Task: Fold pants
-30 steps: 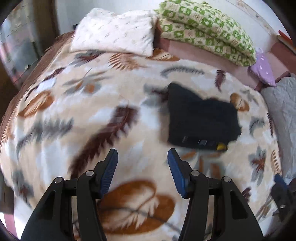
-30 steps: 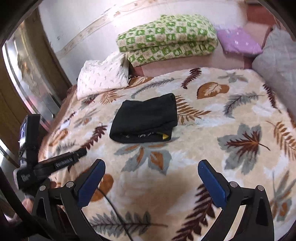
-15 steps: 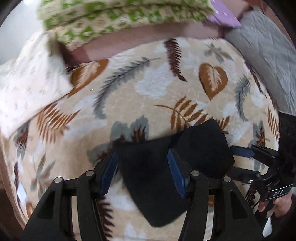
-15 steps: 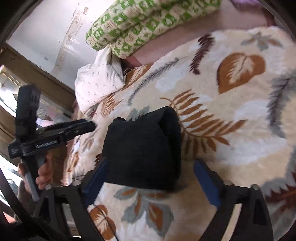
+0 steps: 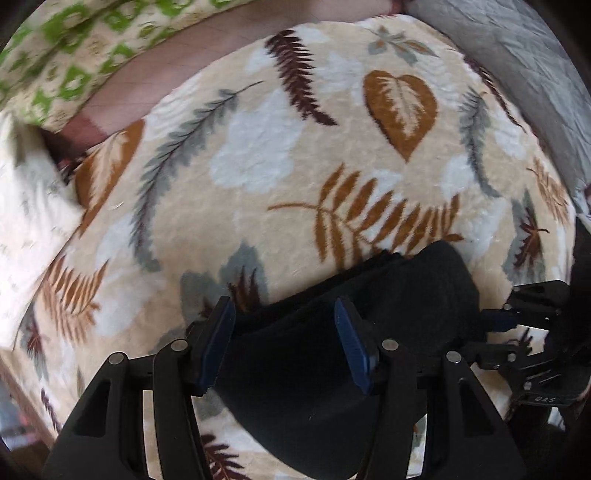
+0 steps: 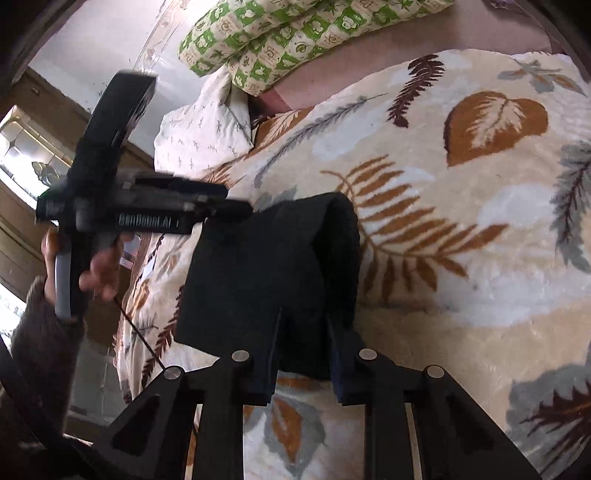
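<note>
Folded black pants (image 6: 266, 273) on the leaf-print blanket (image 6: 461, 206)
Right gripper (image 6: 301, 369) is closing on the pants' near edge, pads pinching fabric; left gripper (image 5: 286, 343) hangs half-open over them, gripping nothing

Leaf-print blanket (image 5: 258, 192), green checked quilt (image 6: 295, 33), white pillow (image 6: 203, 136).

Soft daylight, fisheye warp w/ dark corners, motion blur at left edges.

Black pants (image 6: 266, 269), folded into a thick compact stack. Lies flat on bed blanket, near edge w/ rounded fold at right.
</note>
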